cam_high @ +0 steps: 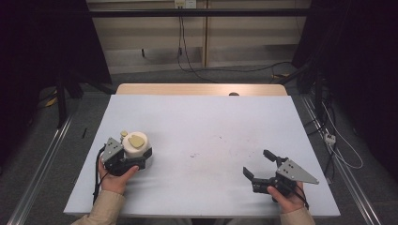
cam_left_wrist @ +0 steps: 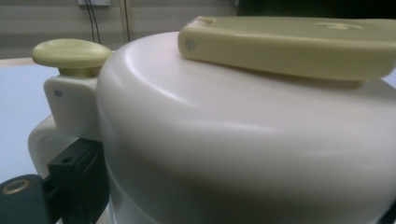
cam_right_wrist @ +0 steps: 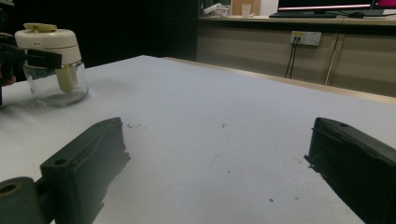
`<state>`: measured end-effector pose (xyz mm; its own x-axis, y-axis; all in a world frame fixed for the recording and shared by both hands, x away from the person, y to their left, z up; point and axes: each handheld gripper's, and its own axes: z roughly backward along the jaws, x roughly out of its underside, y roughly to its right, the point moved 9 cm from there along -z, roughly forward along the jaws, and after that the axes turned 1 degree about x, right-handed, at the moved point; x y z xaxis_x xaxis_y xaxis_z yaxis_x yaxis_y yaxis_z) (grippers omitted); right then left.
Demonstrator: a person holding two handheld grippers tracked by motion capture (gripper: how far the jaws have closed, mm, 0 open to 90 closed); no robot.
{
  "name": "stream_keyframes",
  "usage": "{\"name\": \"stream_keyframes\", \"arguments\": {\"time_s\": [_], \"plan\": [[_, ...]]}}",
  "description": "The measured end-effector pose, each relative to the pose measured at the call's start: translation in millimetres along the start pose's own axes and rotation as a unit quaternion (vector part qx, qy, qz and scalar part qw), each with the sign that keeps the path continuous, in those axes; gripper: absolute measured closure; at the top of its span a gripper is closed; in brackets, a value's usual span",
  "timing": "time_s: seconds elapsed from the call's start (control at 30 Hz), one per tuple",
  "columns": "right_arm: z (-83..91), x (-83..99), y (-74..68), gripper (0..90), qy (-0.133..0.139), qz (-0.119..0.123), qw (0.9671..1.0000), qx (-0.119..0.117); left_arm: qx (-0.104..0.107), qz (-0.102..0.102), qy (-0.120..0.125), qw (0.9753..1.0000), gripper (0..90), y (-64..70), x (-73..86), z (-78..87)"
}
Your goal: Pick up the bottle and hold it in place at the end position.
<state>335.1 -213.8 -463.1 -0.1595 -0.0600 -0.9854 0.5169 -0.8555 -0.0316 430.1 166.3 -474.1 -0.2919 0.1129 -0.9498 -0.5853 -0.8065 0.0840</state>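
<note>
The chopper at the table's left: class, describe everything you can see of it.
The chopper stands upright on the table, at its left side. It has a cream plastic-looking top with a flat yellowish handle lying across it and a small yellowish knob at one side. Below is a clear bowl, seemingly empty. The left tool is clamped round the cream top.

Dark curtains point(cam_high: 42, 42) flank a beige wall point(cam_high: 155, 42), cables point(cam_high: 187, 56) trailing

cream chopper lid point(cam_high: 136, 145) with pale yellow handle point(cam_left_wrist: 289, 44), clear glass bowl point(cam_right_wrist: 58, 88), black jaws, pale blue table point(cam_high: 211, 136)
</note>
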Motion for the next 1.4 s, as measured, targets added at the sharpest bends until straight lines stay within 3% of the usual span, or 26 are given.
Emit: {"name": "stream_keyframes", "arguments": {"time_s": [0.7, 0.87, 1.07, 1.4], "plan": [[-9.7, 0.0, 0.0, 3.3, 0.002, 0.005, 1.0000, -0.001, -0.003, 0.014, 0.030, 0.9994, 6.3, -4.6, -16.7, 6.1], [-11.3, 0.3, 0.6, 3.2, 0.000, 0.006, 1.0000, 0.001, -0.003, 0.009, 0.035, 0.9994, 6.3, -2.6, -21.9, 7.8], [-12.7, 0.2, -0.4, 3.2, -0.001, 0.010, 0.9999, 0.002, 0.000, 0.016, 0.038, 0.9991, 6.3, 0.4, -25.1, 3.9], [-11.8, 1.0, -2.5, 3.3, -0.006, 0.011, 0.9999, 0.001, 0.012, 0.004, 0.038, 0.9992, 6.3, 12.4, -33.2, -7.4]]}}
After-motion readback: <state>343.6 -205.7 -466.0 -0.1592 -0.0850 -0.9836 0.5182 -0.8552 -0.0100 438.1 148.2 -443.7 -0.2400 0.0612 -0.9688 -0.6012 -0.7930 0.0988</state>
